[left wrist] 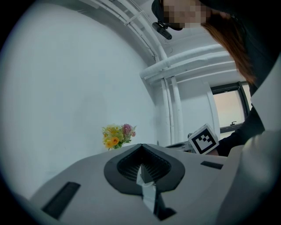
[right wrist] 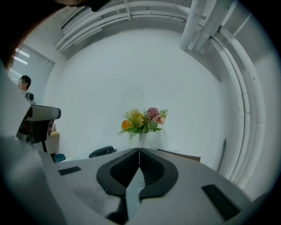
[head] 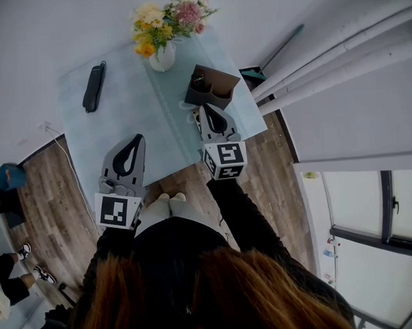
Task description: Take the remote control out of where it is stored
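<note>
A dark brown open box stands on the pale glass table, and dark items poke up inside it; I cannot tell whether one is the remote control. My right gripper is shut and empty, its tip just short of the box's near side. In the right gripper view the jaws meet in a line, with the box's rim just past them. My left gripper is shut and empty over the table's near edge, well left of the box. Its jaws also meet.
A white vase of flowers stands at the table's far side, behind the box. A long black case lies at the far left of the table. White pipes run along the right. Another person's feet are on the wooden floor at left.
</note>
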Tool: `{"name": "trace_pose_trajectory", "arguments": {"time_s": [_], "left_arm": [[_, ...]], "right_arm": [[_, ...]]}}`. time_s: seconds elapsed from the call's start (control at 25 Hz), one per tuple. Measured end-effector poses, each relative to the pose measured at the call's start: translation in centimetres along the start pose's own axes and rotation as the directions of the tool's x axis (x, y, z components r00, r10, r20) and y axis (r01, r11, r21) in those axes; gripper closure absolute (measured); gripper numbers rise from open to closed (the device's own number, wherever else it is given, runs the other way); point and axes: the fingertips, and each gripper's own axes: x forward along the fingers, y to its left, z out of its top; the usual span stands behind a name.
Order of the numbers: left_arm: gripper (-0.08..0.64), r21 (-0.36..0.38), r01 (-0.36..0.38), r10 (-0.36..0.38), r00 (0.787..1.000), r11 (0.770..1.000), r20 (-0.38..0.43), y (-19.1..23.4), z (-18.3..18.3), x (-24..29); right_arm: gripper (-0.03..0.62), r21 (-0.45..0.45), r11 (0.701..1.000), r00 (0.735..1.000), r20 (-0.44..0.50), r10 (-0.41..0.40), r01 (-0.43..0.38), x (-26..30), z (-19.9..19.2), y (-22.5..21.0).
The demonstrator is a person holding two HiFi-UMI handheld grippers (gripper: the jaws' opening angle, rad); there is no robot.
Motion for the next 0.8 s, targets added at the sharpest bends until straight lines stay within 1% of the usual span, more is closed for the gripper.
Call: {"name": "trace_pose_trajectory", "arguments": {"time_s": [0.16,0.28,0.44,0.8], "left_arm": [[0.555,-0.003,0.001,-0.001,1.0,1.0,-0.003,0.0,-0.2,-0.1],[0.555,-0.005,-0.004,0.004,1.0,1.0,-0.013,0.2,-0.4,-0.1],[0.555,0.002,-0.018,0.018,1.0,1.0,-0.007,0.6,-0.1,-0.1],[0.555,-0.012,-0.057,0.056,0.998,0.998,-0.033,1.5,-0.6,-0.7]], "right_arm": [[0.577,0.0,1.0,1.0,-0.014,-0.009,0.009,1.6,0.5,-1.0],[0.575,-0.012,1.0,0.999,-0.042,-0.014,0.014,3.0,0.6,-1.6],[0.575,-0.035,0.999,0.996,-0.088,-0.026,0.023,5.2,-0.5,-2.8],[0.571,-0.026,0.998,0.983,-0.177,-0.055,0.051,9.4,-3.1,-4.5]]}}
